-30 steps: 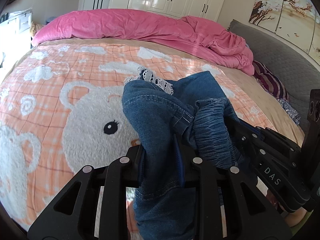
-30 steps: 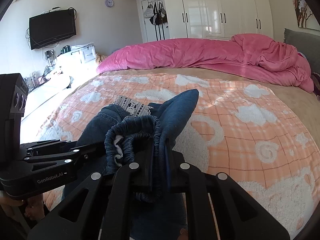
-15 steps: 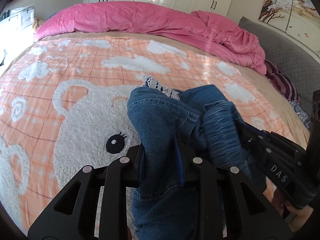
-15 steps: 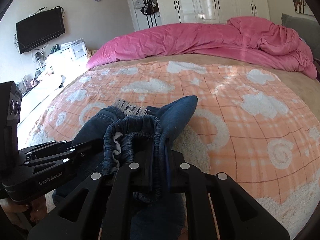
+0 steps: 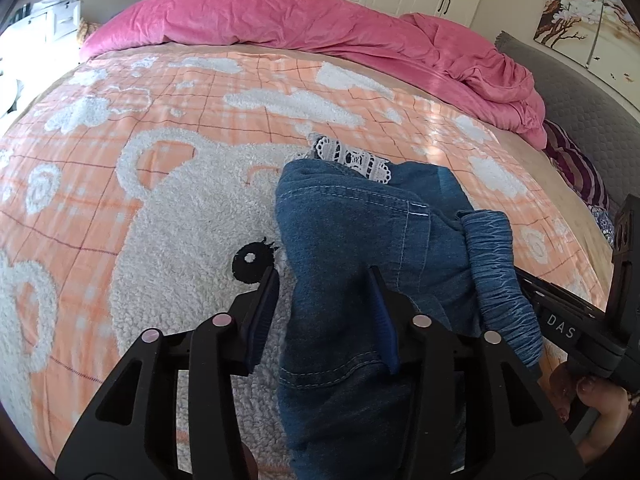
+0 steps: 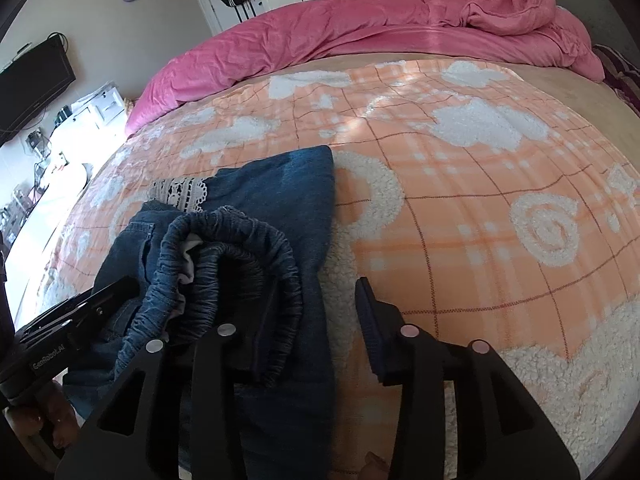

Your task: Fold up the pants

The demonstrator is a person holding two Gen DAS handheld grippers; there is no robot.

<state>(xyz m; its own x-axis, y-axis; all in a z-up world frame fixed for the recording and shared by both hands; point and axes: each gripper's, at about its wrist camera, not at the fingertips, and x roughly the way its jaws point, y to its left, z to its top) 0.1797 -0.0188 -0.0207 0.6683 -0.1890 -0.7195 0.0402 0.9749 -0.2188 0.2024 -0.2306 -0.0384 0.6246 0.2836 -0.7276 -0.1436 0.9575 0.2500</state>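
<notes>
I see the pants [image 5: 360, 248] folded on the blanket [image 5: 160, 200], lying straight ahead, long side pointing away. My left gripper [image 5: 324, 312] and right gripper [image 6: 316, 320] have just been opening; denim lies loose between both.

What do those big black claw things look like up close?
Both are matte black plastic frames with triangular cut-outs and round silver rivets. The left gripper has ribbed dark blue pads on its fingers. The right gripper has dark pads too, and white letters "DAS" on its side. The left one's side reads "GenRobot.AI". No cables or sleeves show.
</notes>
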